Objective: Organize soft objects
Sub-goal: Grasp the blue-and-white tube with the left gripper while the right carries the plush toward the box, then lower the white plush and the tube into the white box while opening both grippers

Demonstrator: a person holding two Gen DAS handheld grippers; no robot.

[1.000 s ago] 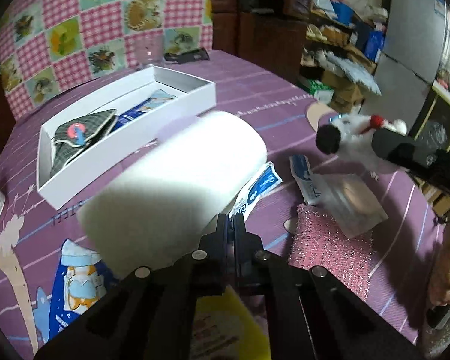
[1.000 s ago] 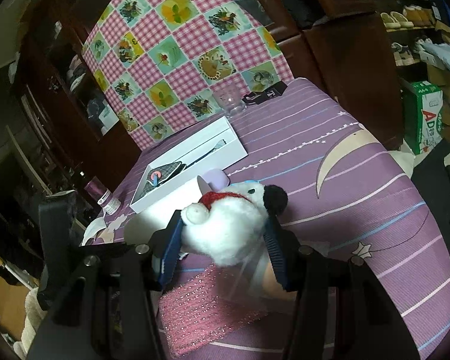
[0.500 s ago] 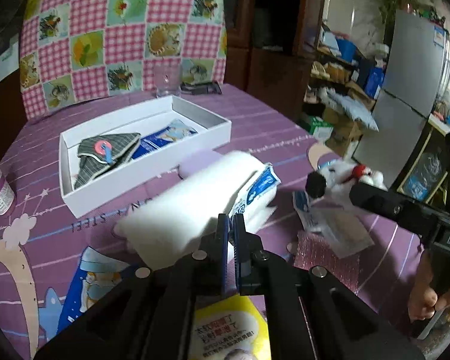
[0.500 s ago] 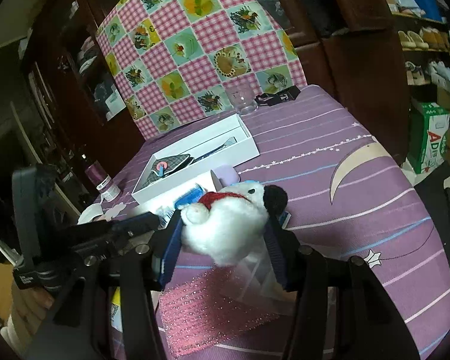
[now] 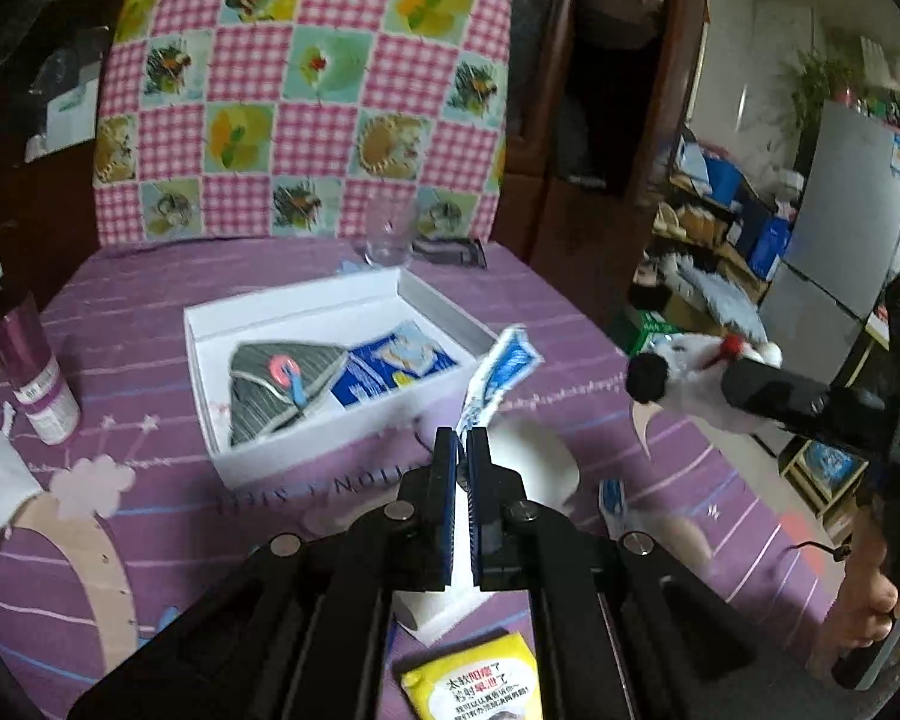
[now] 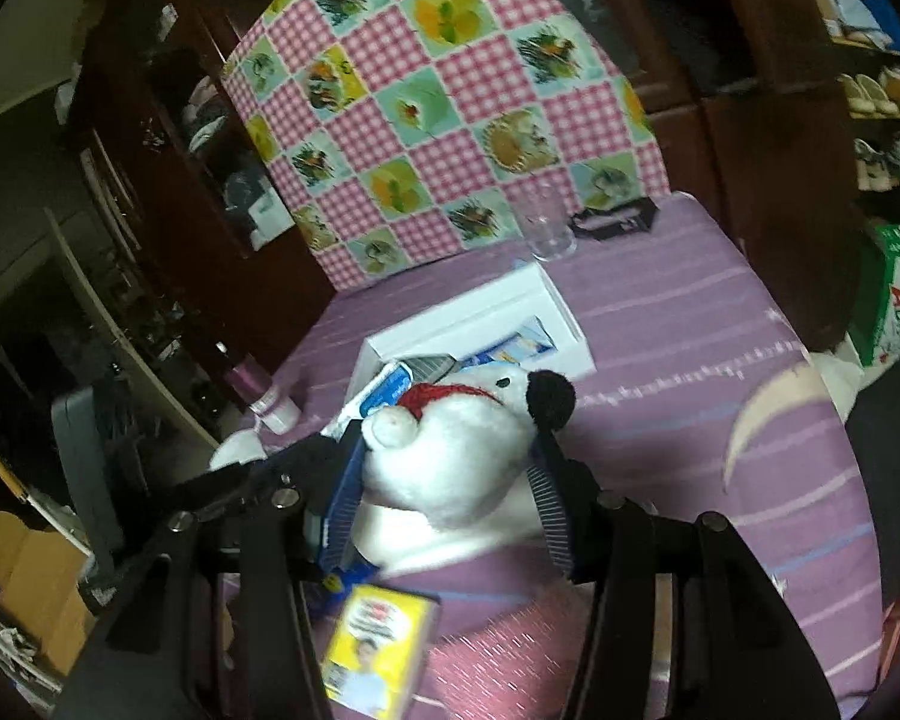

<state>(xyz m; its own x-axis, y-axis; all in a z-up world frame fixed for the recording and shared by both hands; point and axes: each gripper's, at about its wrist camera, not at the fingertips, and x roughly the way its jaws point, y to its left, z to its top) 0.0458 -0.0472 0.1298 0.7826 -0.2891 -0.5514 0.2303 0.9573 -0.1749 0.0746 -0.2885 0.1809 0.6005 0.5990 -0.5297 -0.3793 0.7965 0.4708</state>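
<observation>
Now both views sit higher over the purple tablecloth (image 5: 150, 312) than a second ago: more of the checked pink cushion (image 5: 306, 90) and the room behind shows, and the white box (image 5: 450, 315) has dropped lower in the right wrist view. The white roll (image 5: 537, 459), which filled the left wrist view a second ago, has shrunk to a small shape just past the left fingertips. The blue-and-white packet (image 5: 501, 369), then lying flat beside the roll, now stands up in the air from the left gripper (image 5: 462, 456), between the fingertips and the box's near right corner.

That box lies open with a grey striped pouch (image 5: 276, 384) on the left and blue packets (image 5: 390, 369) on the right. The plush toy (image 6: 456, 462), white with a black ear and red collar, hangs off the table between the right gripper's (image 6: 450, 498) blue pads, as before, well to the right of the box in the left wrist view.

The left gripper's jaws are pinched almost together on the packet's lower edge. The right gripper's jaws stand about half apart, pressing the plush body on both sides. A yellow box (image 6: 378, 648) lies just beneath the right gripper, beside a pink glittery cloth (image 6: 510, 648). A clear glass (image 5: 387, 237) stands behind the white box.
</observation>
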